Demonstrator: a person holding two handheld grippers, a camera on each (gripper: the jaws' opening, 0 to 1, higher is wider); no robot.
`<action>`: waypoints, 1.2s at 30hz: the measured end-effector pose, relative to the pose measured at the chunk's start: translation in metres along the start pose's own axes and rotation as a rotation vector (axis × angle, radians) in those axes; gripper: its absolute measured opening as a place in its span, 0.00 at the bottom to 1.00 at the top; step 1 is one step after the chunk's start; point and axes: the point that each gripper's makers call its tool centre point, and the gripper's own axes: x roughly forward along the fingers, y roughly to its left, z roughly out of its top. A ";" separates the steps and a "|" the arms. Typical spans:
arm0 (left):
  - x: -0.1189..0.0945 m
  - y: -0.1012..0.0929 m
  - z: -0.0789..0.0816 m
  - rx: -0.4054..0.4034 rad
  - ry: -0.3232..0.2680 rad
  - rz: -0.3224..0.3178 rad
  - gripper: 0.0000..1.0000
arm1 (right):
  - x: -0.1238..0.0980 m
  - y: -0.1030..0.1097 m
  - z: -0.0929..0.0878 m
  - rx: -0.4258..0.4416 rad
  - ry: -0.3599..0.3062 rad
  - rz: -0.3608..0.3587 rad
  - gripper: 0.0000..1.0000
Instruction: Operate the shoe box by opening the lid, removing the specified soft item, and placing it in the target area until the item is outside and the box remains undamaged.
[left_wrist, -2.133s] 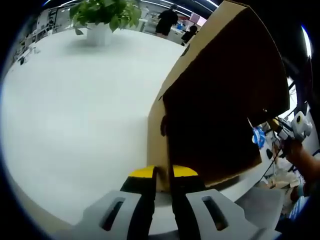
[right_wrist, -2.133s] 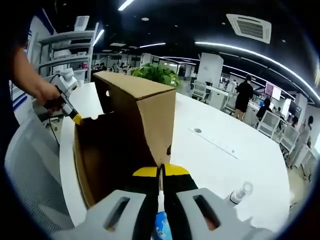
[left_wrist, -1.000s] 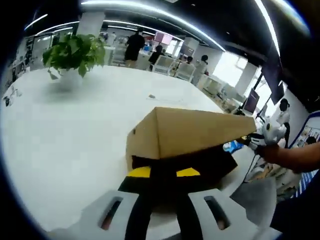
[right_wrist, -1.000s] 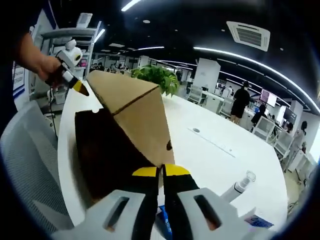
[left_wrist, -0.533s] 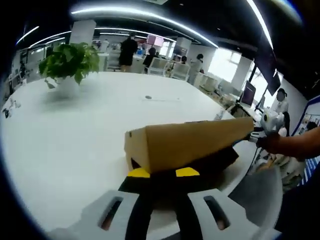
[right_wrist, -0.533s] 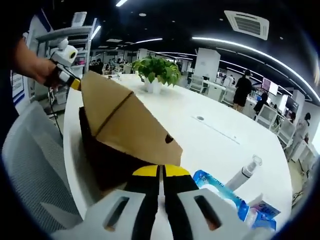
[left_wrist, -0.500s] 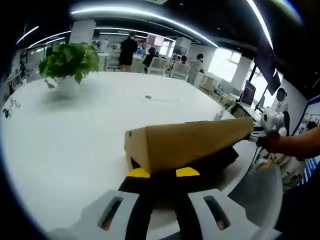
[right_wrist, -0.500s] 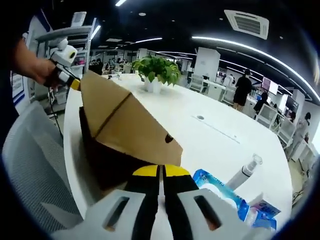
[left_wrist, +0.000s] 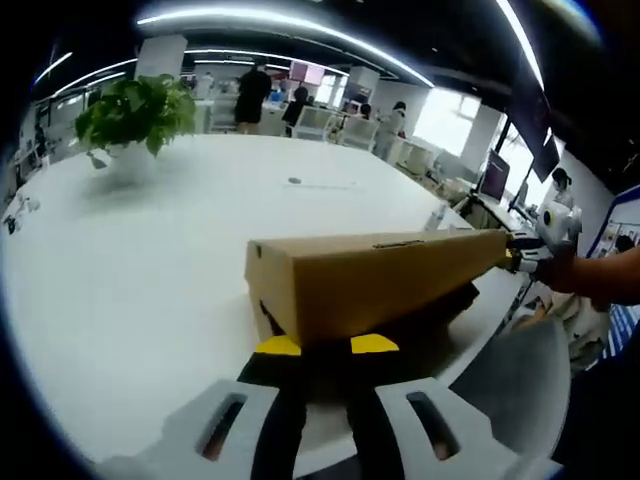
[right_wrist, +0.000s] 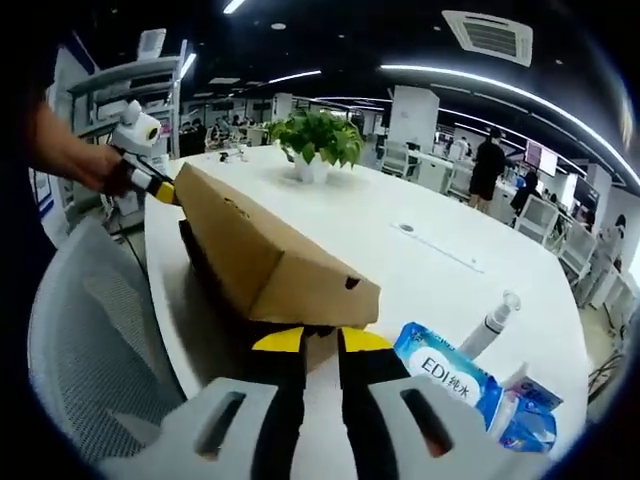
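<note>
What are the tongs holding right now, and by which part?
The left tongs pinch the box lid at one end corner; the right tongs straddle the opposite corner, grip uncertain.

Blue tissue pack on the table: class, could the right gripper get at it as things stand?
Probably yes. The blue tissue pack lies in the open on the white table, just beside the right gripper. The cardboard box sits to the other side, and the pump bottle lies beyond the pack.
</note>
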 end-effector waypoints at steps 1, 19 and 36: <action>0.000 0.000 -0.001 0.000 -0.001 -0.001 0.11 | -0.003 0.001 0.001 0.011 -0.002 0.002 0.10; -0.004 0.003 -0.028 -0.002 0.044 0.004 0.11 | -0.005 0.029 0.036 0.160 -0.105 0.030 0.12; 0.003 0.012 -0.046 0.000 0.092 0.018 0.13 | 0.008 0.039 0.009 0.199 -0.050 0.049 0.09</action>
